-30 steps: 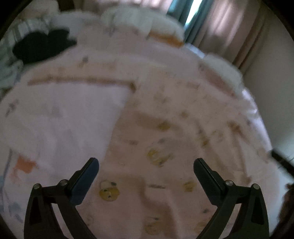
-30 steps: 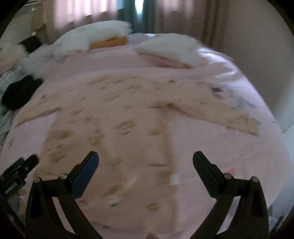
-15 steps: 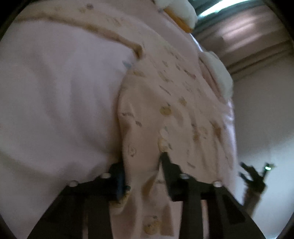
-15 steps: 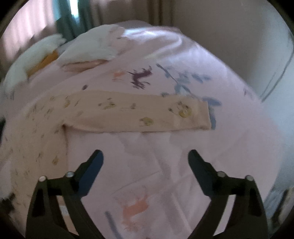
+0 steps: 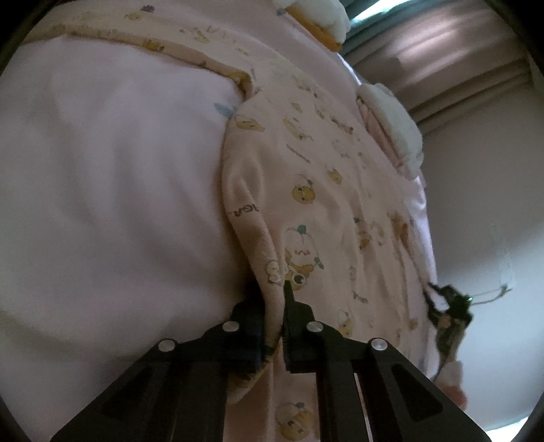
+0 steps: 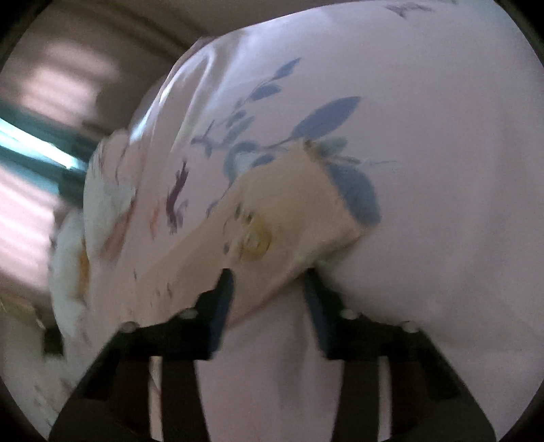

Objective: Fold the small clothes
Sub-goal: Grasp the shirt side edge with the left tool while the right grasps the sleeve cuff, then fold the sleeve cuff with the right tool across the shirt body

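Observation:
A peach baby sleepsuit (image 5: 323, 190) with a bear print lies spread on the pink bed sheet (image 5: 102, 187). My left gripper (image 5: 272, 289) is at its side edge, jaws closing, with the pads pinching a raised fold of the fabric. In the right wrist view the suit's sleeve (image 6: 282, 204) ends in a cuff on the leaf-printed sheet (image 6: 442, 136). My right gripper (image 6: 268, 278) straddles that cuff, jaws closing, and the sleeve end sits between the fingers without being clamped. That right gripper (image 5: 448, 306) also shows small at the far edge in the left wrist view.
White fluffy cushions (image 5: 394, 112) lie near the head of the bed, one (image 5: 326, 20) with an orange edge. Curtains (image 5: 442, 44) and a plain wall (image 5: 482, 204) stand beyond the bed. The bed's edge runs close behind the sleeve.
The left jaws have gone from wide apart to pinched on the suit's edge. The right gripper has swung over to the sleeve cuff, rolled and dropped, and its jaws have narrowed around it.

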